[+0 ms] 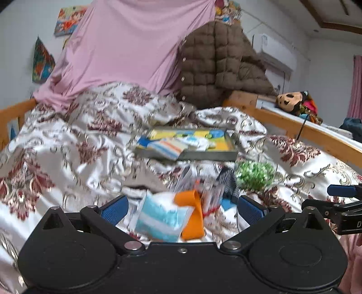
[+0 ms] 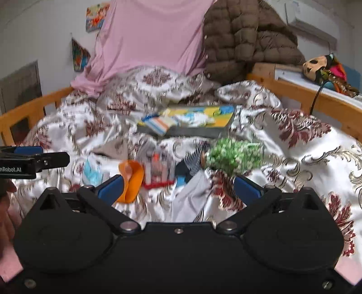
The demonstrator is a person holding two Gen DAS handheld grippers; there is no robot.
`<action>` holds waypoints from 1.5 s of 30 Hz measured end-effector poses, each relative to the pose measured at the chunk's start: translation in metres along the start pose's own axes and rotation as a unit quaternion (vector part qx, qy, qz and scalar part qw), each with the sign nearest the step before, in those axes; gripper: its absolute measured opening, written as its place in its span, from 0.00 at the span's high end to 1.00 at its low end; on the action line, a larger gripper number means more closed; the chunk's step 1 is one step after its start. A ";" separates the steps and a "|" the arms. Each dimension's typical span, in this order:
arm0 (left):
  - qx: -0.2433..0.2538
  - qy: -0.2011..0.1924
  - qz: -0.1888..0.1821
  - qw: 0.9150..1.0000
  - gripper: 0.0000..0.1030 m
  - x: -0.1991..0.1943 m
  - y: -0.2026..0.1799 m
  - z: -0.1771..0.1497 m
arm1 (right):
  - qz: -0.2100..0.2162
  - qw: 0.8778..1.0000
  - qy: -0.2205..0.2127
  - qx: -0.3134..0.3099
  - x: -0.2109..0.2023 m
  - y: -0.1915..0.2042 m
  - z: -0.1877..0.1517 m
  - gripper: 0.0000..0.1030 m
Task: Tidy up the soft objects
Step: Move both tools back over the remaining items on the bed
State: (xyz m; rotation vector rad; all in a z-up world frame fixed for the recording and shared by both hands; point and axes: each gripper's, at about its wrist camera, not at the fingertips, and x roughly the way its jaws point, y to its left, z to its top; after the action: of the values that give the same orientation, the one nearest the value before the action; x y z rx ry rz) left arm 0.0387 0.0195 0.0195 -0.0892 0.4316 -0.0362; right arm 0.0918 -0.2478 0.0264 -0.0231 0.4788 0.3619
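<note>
Left gripper (image 1: pixel 182 209), jaws wide & empty, is seen poised directly over striped pouch (image 1: pixel 161 220) on quilt (image 1: pixel 67 144); right gripper (image 2: pixel 178 188), also wide, is offset rightward; tray (image 1: pixel 187 155) lies beyond.

Wooden-railed bed (image 1: pixel 291 126), pale wall (image 1: pixel 20 36) with posters (image 1: pixel 67 20)

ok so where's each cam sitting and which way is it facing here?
Left wrist: on the left gripper, facing up the bed over the blue-striped cloth to the tray; its open blue fingers show, the right gripper at right.
Right wrist: on the right gripper, same heading, further right; open fingers show, the left gripper and a hand at left.
Shared: tray, orange cloth, green bundle.
</note>
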 end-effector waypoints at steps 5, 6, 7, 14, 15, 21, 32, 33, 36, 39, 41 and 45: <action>0.006 0.041 0.013 0.999 0.01 0.010 0.003 -0.004 | 0.021 0.999 0.044 -0.016 0.016 0.010 0.002 0.01; 0.005 0.052 0.017 0.999 0.01 0.013 0.005 -0.005 | 0.026 0.998 0.052 -0.020 0.021 0.014 0.007 0.01; 0.003 0.059 0.019 0.998 0.01 0.015 0.006 -0.005 | 0.032 0.997 0.063 -0.024 0.027 0.017 0.007 0.01; -0.021 0.106 0.024 0.994 0.01 0.032 0.021 -0.004 | 0.108 0.985 0.132 -0.028 0.060 0.036 0.008 0.01; -0.022 0.111 0.024 0.993 0.01 0.035 0.023 -0.003 | 0.118 0.983 0.140 -0.028 0.064 0.038 0.008 0.01; -0.028 0.138 0.017 0.990 0.01 0.052 0.032 0.002 | 0.153 0.974 0.164 -0.022 0.103 0.047 0.012 0.01; -0.004 0.154 -0.007 0.988 0.01 0.082 0.039 0.010 | 0.190 0.968 0.158 -0.036 0.163 0.056 0.016 0.01; -0.005 0.157 -0.013 0.987 0.01 0.086 0.039 0.011 | 0.191 0.968 0.158 -0.036 0.166 0.056 0.017 0.01; -0.010 0.166 -0.024 0.986 0.01 0.096 0.042 0.010 | 0.197 0.966 0.164 -0.036 0.177 0.058 0.017 0.01; -0.021 0.169 -0.021 0.985 0.01 0.101 0.045 0.007 | 0.200 0.963 0.176 -0.034 0.191 0.059 0.016 0.01; -0.020 0.171 -0.020 0.985 0.01 0.105 0.045 0.006 | 0.197 0.963 0.180 -0.036 0.198 0.064 0.014 0.01; -0.014 0.167 -0.028 0.985 0.01 0.107 0.043 0.007 | 0.199 0.962 0.185 -0.038 0.207 0.069 0.013 0.01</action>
State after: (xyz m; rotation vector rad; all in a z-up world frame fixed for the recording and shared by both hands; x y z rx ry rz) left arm 0.1395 0.0574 -0.0232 -0.1241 0.7659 -0.1009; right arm 0.2445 -0.1125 -0.0524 -0.0695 0.8442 0.7792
